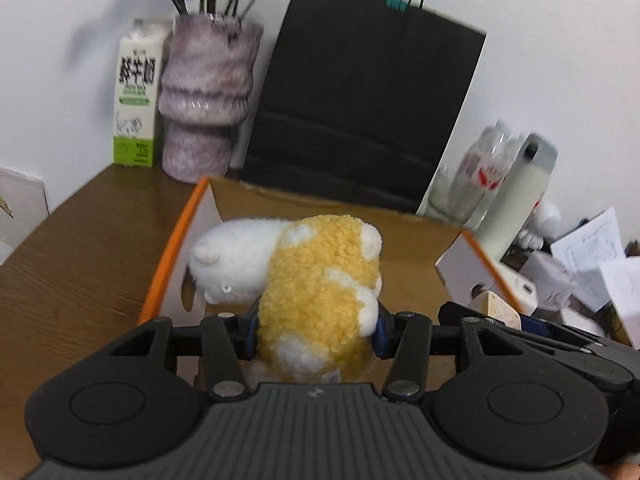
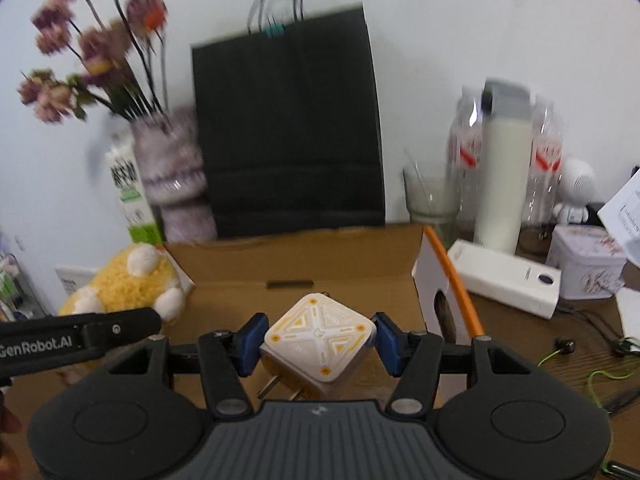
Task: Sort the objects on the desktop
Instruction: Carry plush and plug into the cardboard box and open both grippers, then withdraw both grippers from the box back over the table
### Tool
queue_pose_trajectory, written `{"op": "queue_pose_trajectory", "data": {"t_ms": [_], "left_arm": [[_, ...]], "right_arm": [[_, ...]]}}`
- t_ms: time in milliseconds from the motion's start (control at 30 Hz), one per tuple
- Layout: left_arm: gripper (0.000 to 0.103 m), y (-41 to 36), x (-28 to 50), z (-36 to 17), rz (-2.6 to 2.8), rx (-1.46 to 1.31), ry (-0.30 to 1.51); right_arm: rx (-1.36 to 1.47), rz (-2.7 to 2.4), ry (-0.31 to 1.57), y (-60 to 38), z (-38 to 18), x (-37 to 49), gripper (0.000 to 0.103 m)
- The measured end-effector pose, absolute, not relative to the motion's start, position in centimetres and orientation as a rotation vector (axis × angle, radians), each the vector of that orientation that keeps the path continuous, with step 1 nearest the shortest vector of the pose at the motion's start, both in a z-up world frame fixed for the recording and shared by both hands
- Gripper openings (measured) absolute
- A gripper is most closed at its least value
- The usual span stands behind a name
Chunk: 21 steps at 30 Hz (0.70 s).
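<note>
Landmark: open cardboard box [image 2: 304, 268], orange-edged, on the brown tabletop [image 1: 80, 248] in front of the black paper bag [image 2: 288, 132].

Left tool [image 1: 316, 330]: pressed in on the plush toy [image 1: 320, 280], yellow and white, pinching it across the lower body. Toy is held over the box's left side; its white head end points toward the box's left wall. I cannot tell whether it touches the box floor.

Right tool [image 2: 318, 346]: pinching the plug adapter [image 2: 320, 338], white with yellow pattern, by two opposite corners. Prongs point down and toward the camera. Adapter sits over the box's near edge, clear of the floor as far as I can judge.

Handling, judged:
- Plush: light, soft, compresses under the pads; fleece gives friction, so slip is unlikely. Mid-body grip suits it; the head end may droop.
- Adapter: rigid, smooth plastic, small, heavier for its size. A corner-to-corner pinch gives little contact and it could rotate; flat opposite faces would hold better. Keep away from the prongs.

Both items look close to release into the box.

Behind the box: vase [image 1: 204, 104] and milk carton [image 1: 136, 96] to its left, bottles and clutter to its right.
</note>
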<state>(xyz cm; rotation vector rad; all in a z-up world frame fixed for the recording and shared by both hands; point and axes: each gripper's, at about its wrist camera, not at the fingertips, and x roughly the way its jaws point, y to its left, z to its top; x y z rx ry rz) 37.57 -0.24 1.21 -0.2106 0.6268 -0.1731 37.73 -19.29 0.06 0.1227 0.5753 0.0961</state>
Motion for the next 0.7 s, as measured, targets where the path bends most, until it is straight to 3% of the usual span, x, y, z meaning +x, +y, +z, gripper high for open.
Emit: {"op": "queue_pose_trajectory", "data": {"t_ms": [200,300,367,400,533,600,700], "left_arm": [[0.052,-0.7,38.6,-0.1,-0.154,-0.172,0.681],[0.067,-0.6,38.2,0.1,-0.136,-0.154,0.68],[0.08,-0.7,37.9,0.5,-0.128,-0.139,0.663],[0.082,-0.7,37.7,0.8,-0.123,-0.131,0.649],[0.103,-0.6,36.7,1.8,-0.097,-0.125,0.614],[0.103,-0.4,35.9,2.3,-0.1,-0.141,0.591],[0.103,-0.3,34.5,3.0,-0.098,-0.153,0.571]], "right_arm": [[0.082,0.102,0.64,-18.9,-2.0,38.9,0.056],[0.08,0.088,0.653,-19.1,-2.3,38.8,0.058],[0.081,0.079,0.638,-19.3,-1.8,38.3,0.083],[0.083,0.083,0.626,-19.4,-1.5,38.0,0.088],[0.082,0.061,0.6,-19.8,-0.3,37.0,0.096],[0.086,0.058,0.592,-20.1,0.2,36.5,0.102],[0.099,0.072,0.57,-20.5,1.2,35.2,0.103]]}}
